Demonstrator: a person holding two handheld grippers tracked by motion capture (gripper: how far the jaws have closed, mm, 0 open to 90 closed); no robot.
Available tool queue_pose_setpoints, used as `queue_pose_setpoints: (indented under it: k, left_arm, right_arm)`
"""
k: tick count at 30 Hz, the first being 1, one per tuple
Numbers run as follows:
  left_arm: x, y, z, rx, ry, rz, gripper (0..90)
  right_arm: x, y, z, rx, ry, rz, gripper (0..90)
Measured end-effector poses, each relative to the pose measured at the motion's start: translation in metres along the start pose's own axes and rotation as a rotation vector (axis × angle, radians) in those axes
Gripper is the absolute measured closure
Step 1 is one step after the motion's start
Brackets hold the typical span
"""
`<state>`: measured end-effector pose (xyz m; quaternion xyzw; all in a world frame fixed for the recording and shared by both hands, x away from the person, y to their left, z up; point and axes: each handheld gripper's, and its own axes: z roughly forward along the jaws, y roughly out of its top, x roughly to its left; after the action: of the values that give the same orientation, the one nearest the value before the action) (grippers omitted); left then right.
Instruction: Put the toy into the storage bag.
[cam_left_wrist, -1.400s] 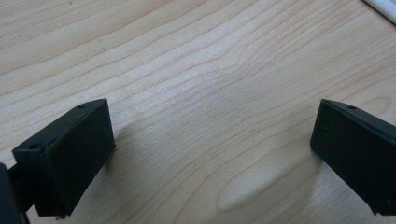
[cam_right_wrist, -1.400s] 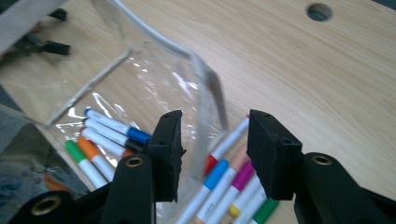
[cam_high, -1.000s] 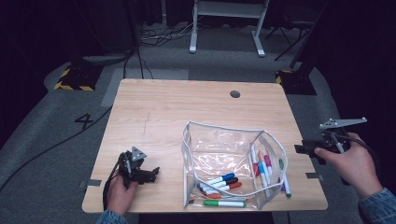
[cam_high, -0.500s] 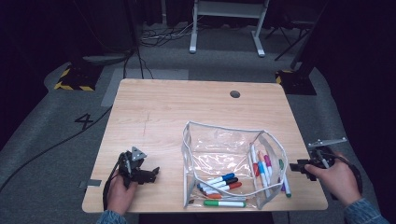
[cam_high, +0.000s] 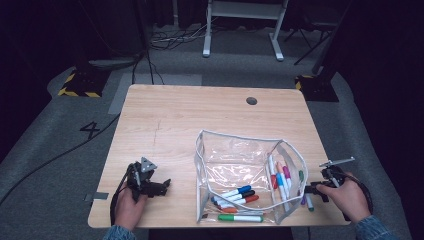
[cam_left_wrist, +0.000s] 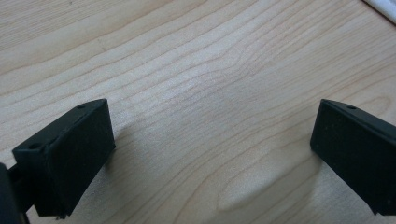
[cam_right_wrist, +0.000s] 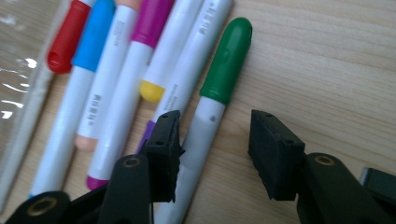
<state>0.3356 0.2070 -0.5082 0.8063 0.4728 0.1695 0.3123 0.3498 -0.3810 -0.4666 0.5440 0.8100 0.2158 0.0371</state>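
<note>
Jaws of the right gripper (cam_right_wrist: 212, 154) stand parted around the white barrel of a green-capped marker (cam_right_wrist: 219, 79) lying on the bench (cam_high: 190, 120); one jaw sits against the barrel, the other stands clear of it. Just beside that marker lie others, capped purple, yellow, blue and red, at the edge of a clear plastic pouch (cam_high: 240, 170). From the high view the right gripper (cam_high: 316, 189) sits at the pouch's right side near the bench's front edge, while more markers (cam_high: 235, 195) rest along the pouch's front. Well apart at front left, the left gripper (cam_high: 162, 185) rests low over bare wood, its jaws spread wide with nothing between them.
</note>
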Motion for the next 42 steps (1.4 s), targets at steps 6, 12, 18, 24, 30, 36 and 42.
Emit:
queue_pose_setpoints:
  k: [6, 12, 18, 24, 30, 36, 42]
  left_arm:
    - [0.000, 0.000, 0.000, 0.000, 0.000, 0.000, 0.0]
    - [0.000, 0.000, 0.000, -0.001, 0.000, -0.001, 0.0]
    - [0.000, 0.000, 0.000, 0.000, 0.000, 0.000, 0.0]
    - [0.000, 0.000, 0.000, 0.000, 0.000, 0.000, 0.0]
    - [0.000, 0.000, 0.000, -0.001, 0.000, 0.001, 0.0]
    - [0.000, 0.000, 0.000, 0.000, 0.000, 0.000, 0.0]
    - [0.000, 0.000, 0.000, 0.000, 0.000, 0.000, 0.0]
  right_arm:
    - [-0.005, 0.000, -0.002, 0.044, -0.112, -0.010, 76.7]
    - [-0.010, 0.000, -0.005, 0.042, -0.122, -0.011, 77.1]
    - [-0.008, 0.004, -0.022, -0.021, -0.072, -0.002, 77.1]
    - [0.002, 0.016, -0.054, -0.091, -0.028, -0.028, 77.1]
    - [0.017, 0.029, -0.087, -0.146, 0.009, -0.069, 77.1]
    - [0.038, 0.040, -0.117, -0.195, 0.052, -0.137, 77.1]
    - [0.060, 0.049, -0.140, -0.229, 0.078, -0.215, 77.1]
